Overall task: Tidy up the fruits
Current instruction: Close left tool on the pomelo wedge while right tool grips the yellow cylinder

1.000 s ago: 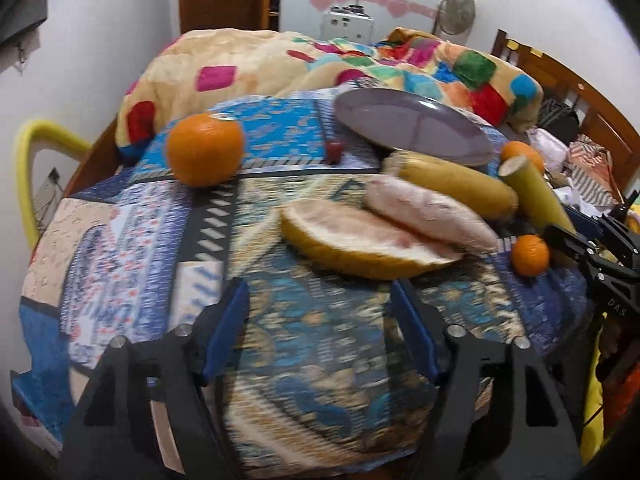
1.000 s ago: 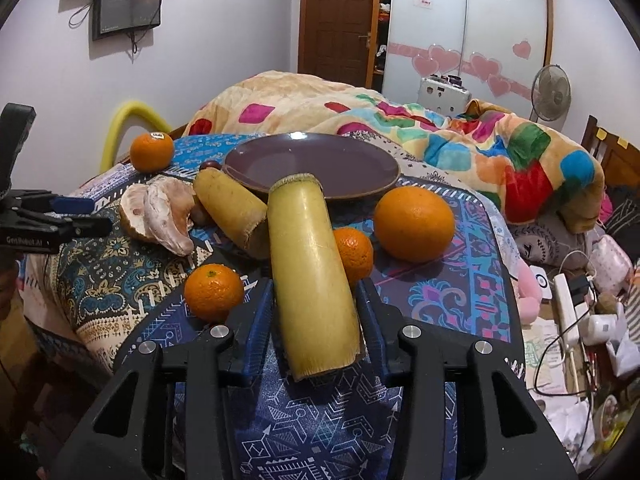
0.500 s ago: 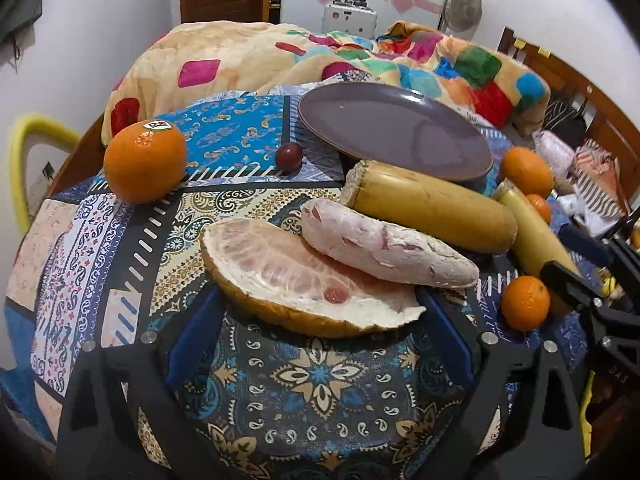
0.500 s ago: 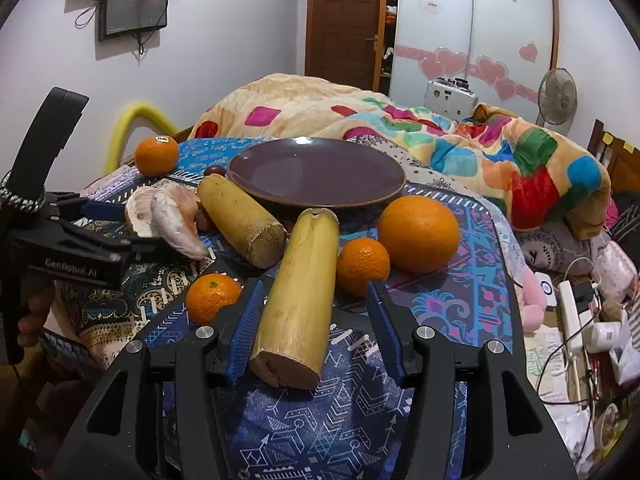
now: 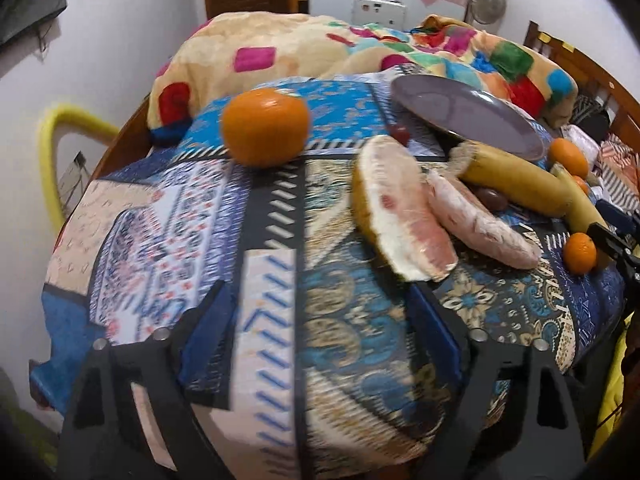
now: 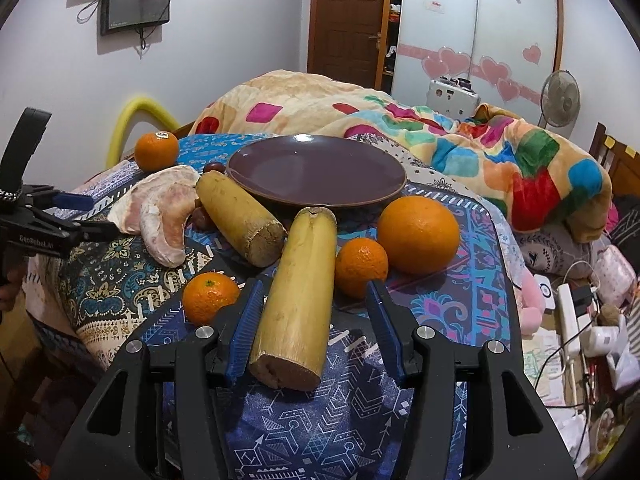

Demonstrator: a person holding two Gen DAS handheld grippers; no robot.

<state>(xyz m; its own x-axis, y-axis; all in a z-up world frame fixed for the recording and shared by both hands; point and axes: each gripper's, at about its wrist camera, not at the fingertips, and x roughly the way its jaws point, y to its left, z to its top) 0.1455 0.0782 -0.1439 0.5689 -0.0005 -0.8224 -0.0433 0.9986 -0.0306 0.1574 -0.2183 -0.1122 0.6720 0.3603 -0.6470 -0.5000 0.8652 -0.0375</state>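
A purple plate [image 6: 316,172] sits at the back of the patterned table, seen also in the left wrist view [image 5: 468,120]. My right gripper [image 6: 316,312] is open, its jaws either side of a yellow cane piece [image 6: 300,304] lying on the cloth. A second cane piece [image 6: 240,216], a large orange [image 6: 418,234] and two small oranges [image 6: 362,266] [image 6: 210,296] lie near. My left gripper [image 5: 320,320] is open and empty, just left of a pomelo wedge [image 5: 396,208] and a peeled segment [image 5: 480,224]. Another orange [image 5: 266,126] sits far left.
A colourful blanket [image 6: 400,120] lies heaped behind the table. A yellow chair back [image 5: 56,148] stands at the left. Small dark fruits [image 5: 400,133] lie by the plate. Cables and clutter [image 6: 572,320] fill the floor at the right.
My left gripper has swung left and drawn back from the pomelo wedge, which now lies to its right. The right gripper has moved little; the cane piece stays between its jaws.
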